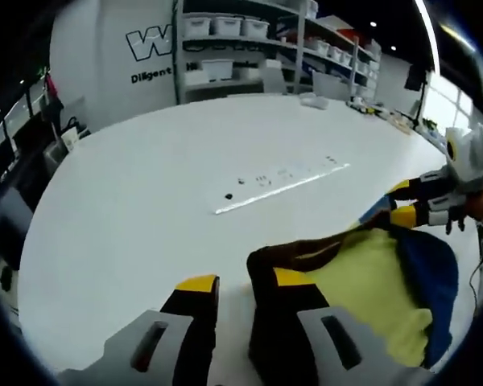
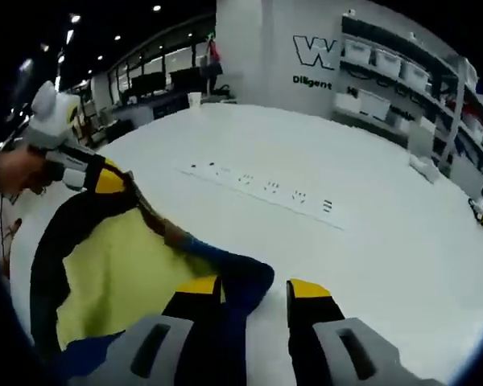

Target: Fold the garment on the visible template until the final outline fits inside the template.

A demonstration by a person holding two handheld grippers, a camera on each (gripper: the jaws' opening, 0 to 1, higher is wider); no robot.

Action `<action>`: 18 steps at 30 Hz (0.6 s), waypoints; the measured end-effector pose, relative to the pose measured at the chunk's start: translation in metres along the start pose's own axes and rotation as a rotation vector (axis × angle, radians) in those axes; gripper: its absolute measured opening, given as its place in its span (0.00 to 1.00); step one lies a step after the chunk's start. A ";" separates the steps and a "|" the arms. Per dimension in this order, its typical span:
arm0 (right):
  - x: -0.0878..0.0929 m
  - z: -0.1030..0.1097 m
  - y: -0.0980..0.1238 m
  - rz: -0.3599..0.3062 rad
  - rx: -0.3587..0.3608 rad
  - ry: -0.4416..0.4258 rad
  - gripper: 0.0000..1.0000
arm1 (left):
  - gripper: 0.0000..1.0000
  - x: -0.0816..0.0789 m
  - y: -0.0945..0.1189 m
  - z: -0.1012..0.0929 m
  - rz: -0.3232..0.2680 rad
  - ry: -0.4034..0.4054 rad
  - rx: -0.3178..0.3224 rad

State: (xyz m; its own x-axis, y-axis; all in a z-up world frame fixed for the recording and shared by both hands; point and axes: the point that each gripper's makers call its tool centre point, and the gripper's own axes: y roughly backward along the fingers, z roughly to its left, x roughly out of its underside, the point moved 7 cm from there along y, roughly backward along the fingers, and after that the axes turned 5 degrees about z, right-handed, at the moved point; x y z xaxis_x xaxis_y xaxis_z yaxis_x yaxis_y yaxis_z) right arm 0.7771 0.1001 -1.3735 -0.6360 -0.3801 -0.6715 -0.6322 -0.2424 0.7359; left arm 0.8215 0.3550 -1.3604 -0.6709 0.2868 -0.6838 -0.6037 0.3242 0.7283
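1. While the garment [image 1: 370, 281] is seen at the right of the left gripper view, a dark-edged corner of it is draped over the right-hand jaw of the left tongs [image 1: 245, 285], whose jaws stand apart; whether cloth is actually pinched cannot be told.
2. In that same view the right tongs [image 1: 406, 203] are met at the garment's far edge, touching the yellow and blue cloth.
3. In the right gripper view the left tongs [image 2: 105, 178] are found at the far left, at the garment's [image 2: 121, 273] dark border, with a hand behind them.
4. The right tongs [image 2: 253, 289] are seen with jaws apart, a blue fold lying against the left-hand jaw; a firm grip cannot be confirmed.
5. The garment is judged to be stretched between the two tongs, its long axis running from one to the other, each holding an end equally near.
6. A pale marked strip [image 2: 262, 191] is seen on the white bench [image 2: 386, 257] beyond the garment, well apart from it; it may be the template.
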 end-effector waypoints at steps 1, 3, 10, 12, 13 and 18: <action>-0.006 0.000 -0.002 -0.007 0.001 -0.015 0.27 | 0.27 -0.002 -0.003 0.004 0.002 0.003 0.000; -0.014 -0.001 -0.005 -0.024 -0.002 -0.036 0.27 | 0.26 -0.002 -0.003 0.004 0.006 -0.006 -0.003; -0.026 -0.003 -0.005 -0.036 0.000 -0.064 0.25 | 0.26 0.001 0.003 0.005 0.013 -0.025 -0.013; -0.024 -0.002 -0.001 -0.040 -0.007 -0.073 0.26 | 0.26 0.001 0.005 0.005 0.011 -0.022 -0.012; -0.022 -0.001 0.002 -0.043 -0.012 -0.074 0.26 | 0.26 0.002 0.008 0.004 0.009 -0.022 -0.010; -0.014 0.004 0.021 -0.057 -0.031 -0.089 0.26 | 0.27 0.004 0.021 -0.001 0.000 -0.039 0.007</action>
State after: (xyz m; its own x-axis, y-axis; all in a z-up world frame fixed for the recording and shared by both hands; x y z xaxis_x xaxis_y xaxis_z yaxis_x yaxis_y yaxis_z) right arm 0.7709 0.1037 -1.3493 -0.6373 -0.2841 -0.7164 -0.6553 -0.2893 0.6977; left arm 0.8060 0.3624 -1.3483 -0.6533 0.3219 -0.6853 -0.6008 0.3304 0.7279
